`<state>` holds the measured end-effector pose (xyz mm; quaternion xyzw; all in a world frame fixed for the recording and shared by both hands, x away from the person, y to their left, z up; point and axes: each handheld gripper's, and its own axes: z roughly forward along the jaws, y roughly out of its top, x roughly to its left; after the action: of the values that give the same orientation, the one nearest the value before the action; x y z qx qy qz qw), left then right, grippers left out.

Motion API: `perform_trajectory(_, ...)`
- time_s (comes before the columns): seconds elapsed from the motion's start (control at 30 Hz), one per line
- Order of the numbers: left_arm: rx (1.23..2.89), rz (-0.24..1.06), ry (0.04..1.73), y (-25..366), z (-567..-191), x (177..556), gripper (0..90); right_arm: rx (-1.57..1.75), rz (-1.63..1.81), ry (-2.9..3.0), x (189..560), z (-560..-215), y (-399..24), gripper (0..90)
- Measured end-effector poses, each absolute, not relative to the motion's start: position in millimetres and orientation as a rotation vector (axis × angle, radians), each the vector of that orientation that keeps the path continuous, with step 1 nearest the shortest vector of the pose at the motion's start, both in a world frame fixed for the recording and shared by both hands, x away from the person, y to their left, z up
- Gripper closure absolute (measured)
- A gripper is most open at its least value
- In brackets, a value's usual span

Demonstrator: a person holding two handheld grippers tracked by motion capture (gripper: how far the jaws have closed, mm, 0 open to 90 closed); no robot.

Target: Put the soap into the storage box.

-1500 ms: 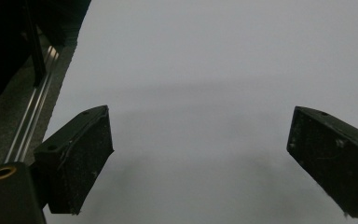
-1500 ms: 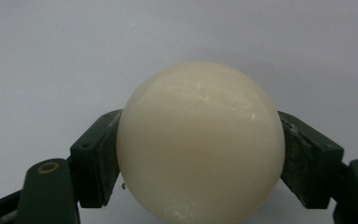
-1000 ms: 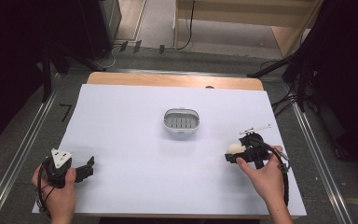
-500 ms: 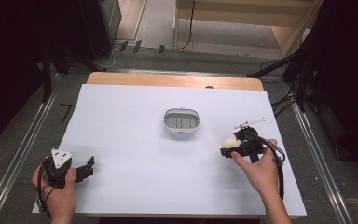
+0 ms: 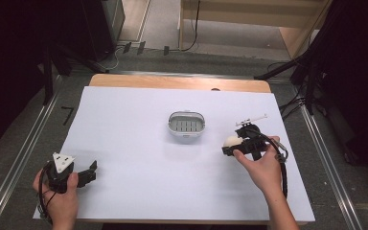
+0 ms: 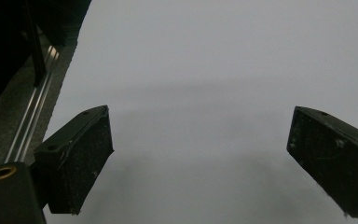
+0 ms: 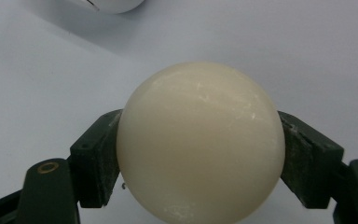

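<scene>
A cream-coloured ball sits between the black jaws of my right gripper, which is shut on it right of the table's middle; the ball shows as a pale blob at the gripper's tip. A small white oval dish with a slotted grey insert stands at the table's centre, up and left of that gripper, and its rim peeks in at the top of the right gripper view. My left gripper rests near the front left corner, its jaws wide open over bare white surface.
The white tabletop has a wooden strip along its far edge. Metal rails run along both sides. A thin white stick-like item lies just behind my right gripper. Dark stands and cables are on the floor beyond.
My right gripper has carried the ball to the left and slightly away from me, toward the dish. The left gripper has stayed where it was.
</scene>
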<state>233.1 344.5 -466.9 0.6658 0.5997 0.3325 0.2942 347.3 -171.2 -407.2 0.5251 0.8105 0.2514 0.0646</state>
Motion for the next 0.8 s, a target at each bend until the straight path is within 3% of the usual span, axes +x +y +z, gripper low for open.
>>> perform_trajectory(0.8, 1.772, 0.889, 1.586, 345, -467, 233, 7.4, 1.571, 0.795, 2.463, 365, -398, -155, 23.9)
